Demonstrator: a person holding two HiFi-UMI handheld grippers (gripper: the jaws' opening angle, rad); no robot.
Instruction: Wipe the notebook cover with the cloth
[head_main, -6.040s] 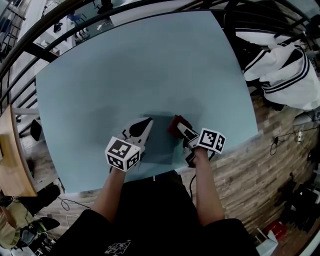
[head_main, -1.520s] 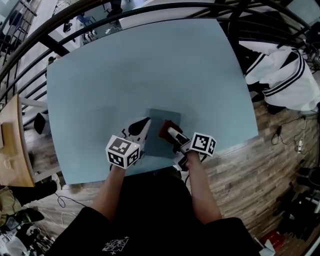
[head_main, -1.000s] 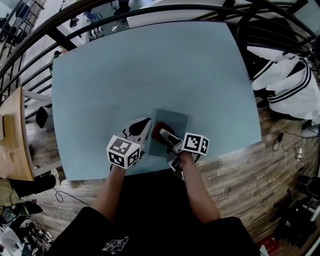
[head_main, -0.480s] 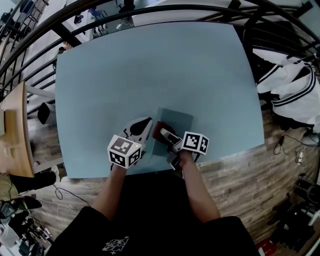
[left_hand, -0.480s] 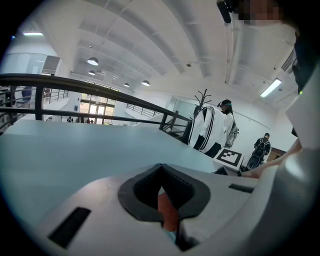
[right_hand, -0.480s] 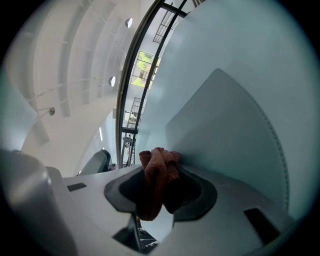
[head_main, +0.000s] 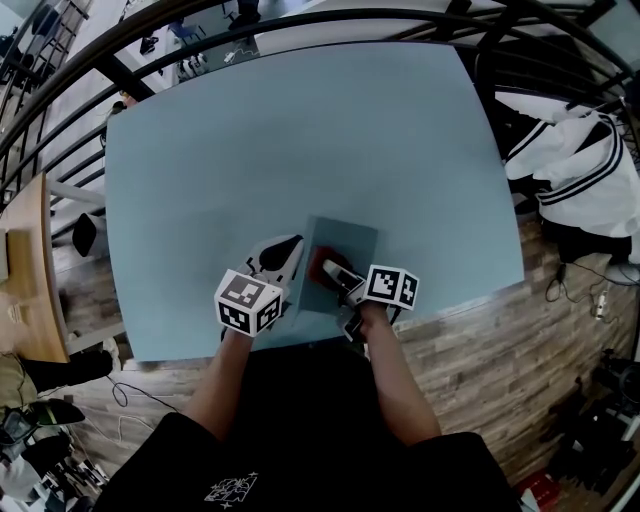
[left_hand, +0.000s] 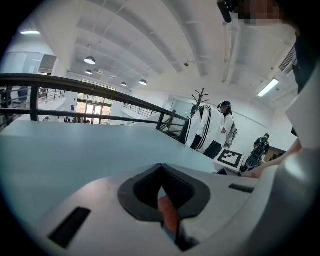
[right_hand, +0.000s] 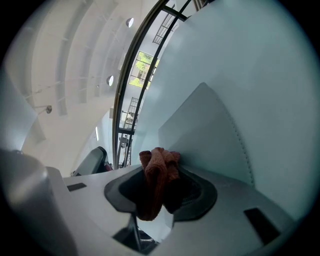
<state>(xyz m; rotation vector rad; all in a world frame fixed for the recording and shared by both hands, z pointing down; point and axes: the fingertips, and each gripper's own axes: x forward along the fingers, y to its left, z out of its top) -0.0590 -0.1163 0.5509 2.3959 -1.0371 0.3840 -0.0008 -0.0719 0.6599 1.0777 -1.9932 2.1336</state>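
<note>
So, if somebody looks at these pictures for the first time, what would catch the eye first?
The red cloth stands out most: the right gripper is shut on it, over the pale notebook near the blue table's front edge. The left gripper, jaws together, sits at the notebook's left edge. A white striped jacket lies right of the table.

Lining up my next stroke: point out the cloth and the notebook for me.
cloth (right_hand: 155, 177), right gripper view, on the middle of the bunched red fold.
notebook (head_main: 347, 243), head view, on the bare far part of the cover.
</note>
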